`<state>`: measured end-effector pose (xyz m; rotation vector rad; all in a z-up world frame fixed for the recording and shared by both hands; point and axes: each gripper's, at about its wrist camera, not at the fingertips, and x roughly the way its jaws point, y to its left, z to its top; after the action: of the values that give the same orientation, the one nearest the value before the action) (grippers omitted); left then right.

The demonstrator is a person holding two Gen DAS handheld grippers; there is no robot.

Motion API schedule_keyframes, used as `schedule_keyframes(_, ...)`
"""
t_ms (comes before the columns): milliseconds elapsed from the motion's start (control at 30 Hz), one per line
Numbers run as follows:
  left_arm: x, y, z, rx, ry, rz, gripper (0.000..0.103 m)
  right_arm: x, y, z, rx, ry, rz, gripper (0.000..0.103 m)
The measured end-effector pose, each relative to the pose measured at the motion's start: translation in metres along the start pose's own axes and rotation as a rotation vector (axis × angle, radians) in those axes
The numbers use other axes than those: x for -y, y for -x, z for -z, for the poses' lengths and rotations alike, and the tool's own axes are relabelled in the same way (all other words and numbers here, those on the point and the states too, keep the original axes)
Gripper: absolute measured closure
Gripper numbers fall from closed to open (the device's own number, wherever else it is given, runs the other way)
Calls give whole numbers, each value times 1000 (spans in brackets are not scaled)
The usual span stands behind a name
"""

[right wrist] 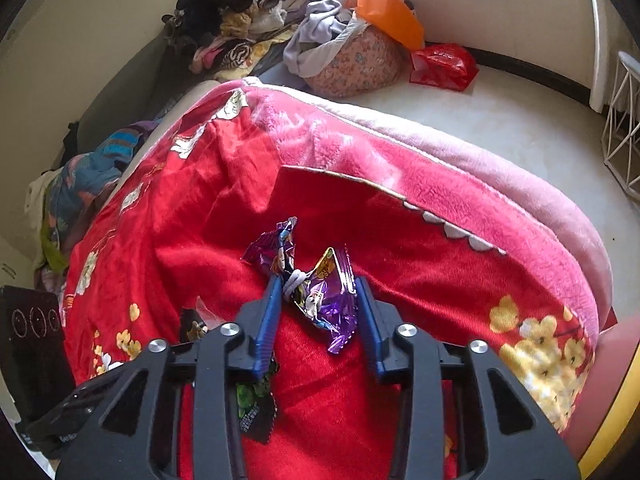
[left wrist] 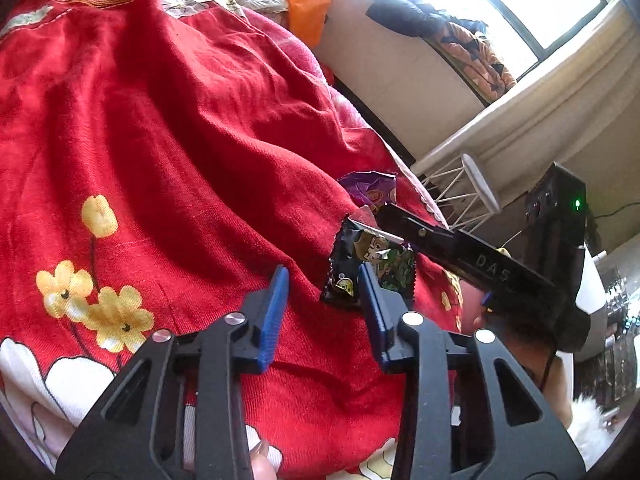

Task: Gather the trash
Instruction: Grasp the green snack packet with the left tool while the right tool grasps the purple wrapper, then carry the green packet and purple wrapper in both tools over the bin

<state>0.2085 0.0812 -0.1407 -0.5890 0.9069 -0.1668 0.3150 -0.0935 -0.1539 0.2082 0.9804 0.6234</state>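
**Two grippers over snack wrappers on a red bedspread**

A red bedspread [left wrist: 168,128] printed with yellow and white flowers covers a bed, with a pink fleece blanket [right wrist: 460,168] showing along its far edge.

Seen from the left wrist, the left gripper [left wrist: 324,276] points down at the cloth. Its blue-padded fingers [left wrist: 276,304] stand apart with only red fabric between them. A black wrapper [left wrist: 360,268] with a cartoon figure lies flat on the bedspread, just beyond and beside the tip of the finger on the right of the view; whether that tip touches it cannot be told. Nothing is held.

Farther along the same view, a crumpled purple wrapper [left wrist: 370,192] lies near the bed's edge, and the black body of the right gripper reaches in from the right towards it.

Seen from the right wrist, the right gripper [right wrist: 316,284] straddles that purple wrapper [right wrist: 320,288]. The wrapper lies between the blue fingers [right wrist: 268,320], close against the one on the left of the view. Whether the pads press on it cannot be told. The black wrapper [right wrist: 256,400] shows partly below that finger.

Beyond the bed are a heap of clothes [right wrist: 240,28], an orange bag [right wrist: 388,12], a red plastic bag [right wrist: 444,66] on the pale floor [right wrist: 500,120], and a white wire stand [right wrist: 624,120].
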Motion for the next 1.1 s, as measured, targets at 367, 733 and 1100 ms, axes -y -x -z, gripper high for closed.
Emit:
schedule_keyframes(367,23,9,3,2,-63,66,97,7,63,23,176,-26,69,77)
schedule_keyframes(733,70,29,9,49,-166,128,98,31,143,49,363,-78,112,78)
schedule_keyframes(1100,116,39,20,56,-257,182,98,65,202,78,450,-145,161,78)
